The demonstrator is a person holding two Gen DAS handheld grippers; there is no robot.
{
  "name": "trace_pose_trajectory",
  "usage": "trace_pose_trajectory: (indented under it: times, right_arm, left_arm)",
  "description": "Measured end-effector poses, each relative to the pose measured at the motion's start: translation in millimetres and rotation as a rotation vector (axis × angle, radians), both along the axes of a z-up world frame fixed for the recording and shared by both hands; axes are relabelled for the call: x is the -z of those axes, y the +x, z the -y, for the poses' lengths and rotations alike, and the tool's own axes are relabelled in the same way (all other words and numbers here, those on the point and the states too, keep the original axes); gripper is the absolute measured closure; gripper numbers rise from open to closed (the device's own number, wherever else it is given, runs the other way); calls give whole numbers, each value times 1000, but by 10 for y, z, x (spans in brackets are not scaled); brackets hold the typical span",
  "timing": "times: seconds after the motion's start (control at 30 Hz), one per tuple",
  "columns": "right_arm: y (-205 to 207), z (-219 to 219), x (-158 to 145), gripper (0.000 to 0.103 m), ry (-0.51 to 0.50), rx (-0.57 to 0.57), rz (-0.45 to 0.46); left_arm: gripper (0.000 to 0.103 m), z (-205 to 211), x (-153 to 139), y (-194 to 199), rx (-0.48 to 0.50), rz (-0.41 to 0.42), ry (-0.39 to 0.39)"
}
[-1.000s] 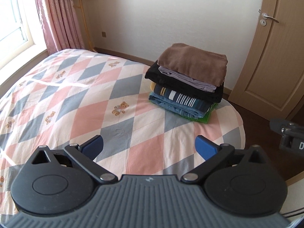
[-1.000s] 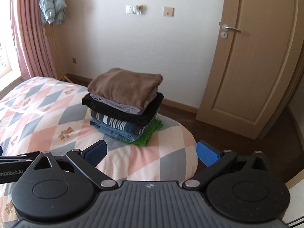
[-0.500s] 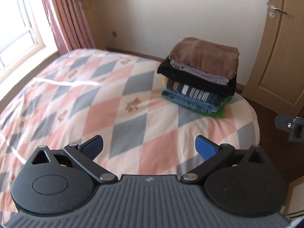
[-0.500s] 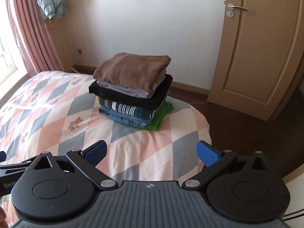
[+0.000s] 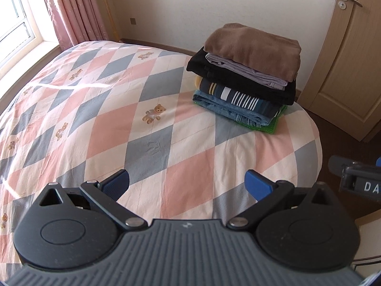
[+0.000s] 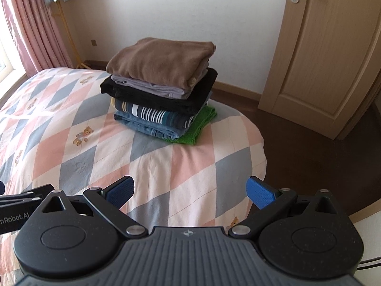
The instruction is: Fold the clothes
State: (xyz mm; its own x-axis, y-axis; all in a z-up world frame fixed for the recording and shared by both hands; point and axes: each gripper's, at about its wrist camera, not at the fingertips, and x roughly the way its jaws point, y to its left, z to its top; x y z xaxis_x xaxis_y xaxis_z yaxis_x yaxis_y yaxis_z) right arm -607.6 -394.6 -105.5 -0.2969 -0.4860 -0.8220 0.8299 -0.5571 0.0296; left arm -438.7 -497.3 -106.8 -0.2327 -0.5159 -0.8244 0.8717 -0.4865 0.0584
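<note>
My left claw (image 5: pixel 187 182) and right claw (image 6: pixel 190 189) hang spread and empty above the bed (image 5: pixel 100 119). The folded stack (image 6: pixel 162 88) sits near the bed's corner; a careless nudge could topple it floorward.

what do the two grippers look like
Both match: the left gripper and right gripper have black round-lobed bodies, a ribbed grey centre plate with a small logo, silver pivot pins, black link arms and blue textured pads. White lettering marks their sides. No hands or sleeves show.
</note>
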Motion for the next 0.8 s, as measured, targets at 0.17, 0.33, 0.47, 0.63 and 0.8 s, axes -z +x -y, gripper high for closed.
trace_pose_trajectory:
  times: [0.17, 0.33, 0.47, 0.63, 0.8]
  right_arm:
    - [-30, 85, 62, 0, 6, 5, 18]
    - [-62, 144, 139, 0, 20, 10, 28]
    - [-108, 184, 198, 0, 32, 22, 39]
    - [-166, 250, 262, 0, 45, 32, 47]
    - [-211, 314, 329, 0, 61, 36, 54]
  left_arm:
    - [1, 103, 26, -44, 11, -1, 13]
    - [1, 185, 72, -128, 30, 18, 11]
    - [1, 248, 118, -202, 32, 29, 15]
    - [1, 341, 195, -289, 41, 39, 27]
    - [1, 438, 291, -357, 53, 44, 59]
